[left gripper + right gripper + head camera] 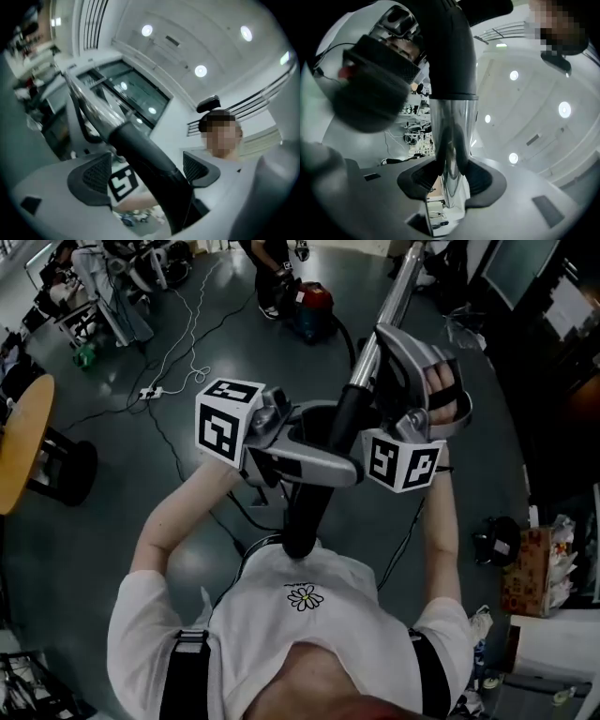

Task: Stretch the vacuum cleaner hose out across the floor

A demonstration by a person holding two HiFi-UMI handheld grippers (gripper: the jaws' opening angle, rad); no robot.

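The vacuum's wand is raised in front of my chest: a chrome tube (398,292) running into a black curved handle (323,484). My right gripper (386,367) is shut on the chrome tube (450,136), with both pads pressing its sides. My left gripper (323,442) stands open around the black handle (145,154). The handle lies close to the right pad (201,168) and stands apart from the left pad (89,180). The red and blue vacuum body (314,306) sits on the floor far ahead, and a black hose (347,338) curves from it.
A round wooden table (19,442) and a black stool (61,470) stand at the left. A power strip with white cables (150,390) lies on the floor. A cardboard box (525,568) sits at the right. A person (272,277) stands by the vacuum body.
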